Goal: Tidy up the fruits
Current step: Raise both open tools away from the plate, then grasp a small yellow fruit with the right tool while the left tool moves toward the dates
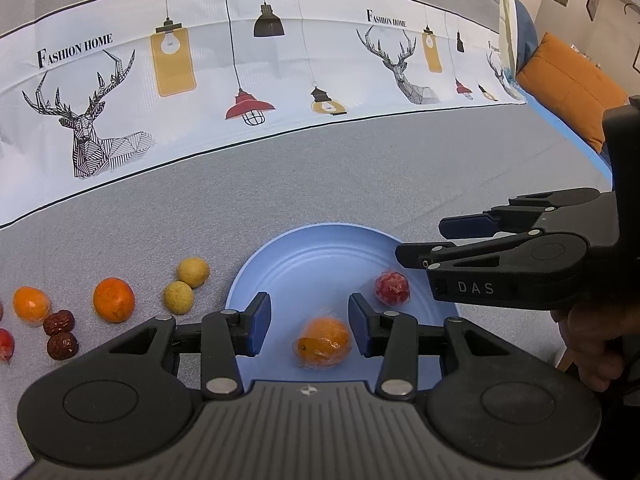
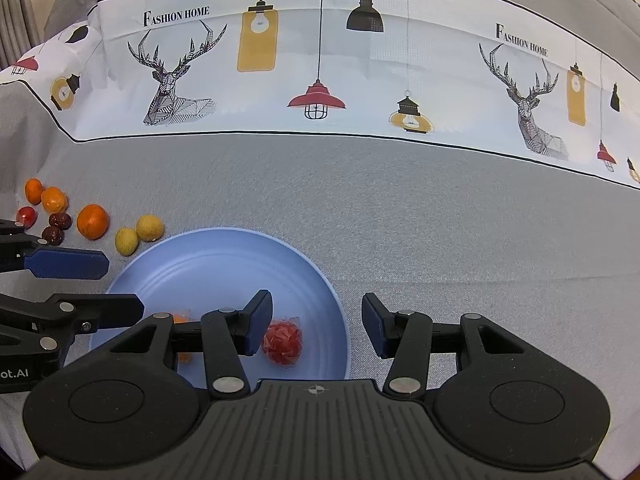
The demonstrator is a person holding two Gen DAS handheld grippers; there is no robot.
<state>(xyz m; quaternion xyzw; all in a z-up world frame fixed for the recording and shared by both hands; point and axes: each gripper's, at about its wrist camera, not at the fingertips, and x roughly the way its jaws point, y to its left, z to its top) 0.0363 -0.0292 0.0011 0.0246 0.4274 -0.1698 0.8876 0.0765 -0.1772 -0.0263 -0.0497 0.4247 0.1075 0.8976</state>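
A blue plate (image 1: 320, 248) (image 2: 224, 256) on the grey cloth holds a wrapped orange (image 1: 322, 342) and a wrapped red fruit (image 1: 392, 288) (image 2: 282, 342). My left gripper (image 1: 310, 326) hangs open above the plate's near side, the orange lying below it close to its right pad. My right gripper (image 2: 317, 322) is open too, above the plate's right edge, with the red fruit just under its left pad. Each gripper shows from the side in the other's view: the right gripper (image 1: 422, 240), the left gripper (image 2: 122, 286). In the right wrist view the orange (image 2: 182, 318) is mostly hidden.
Loose fruit lies left of the plate: two yellow balls (image 1: 186, 286), oranges (image 1: 114, 299), dark red dates (image 1: 60, 334) and a red fruit (image 2: 26, 215). A white printed band (image 1: 240, 80) crosses the cloth behind. An orange cushion (image 1: 568, 80) sits far right. A hand (image 1: 588, 340) holds the right gripper.
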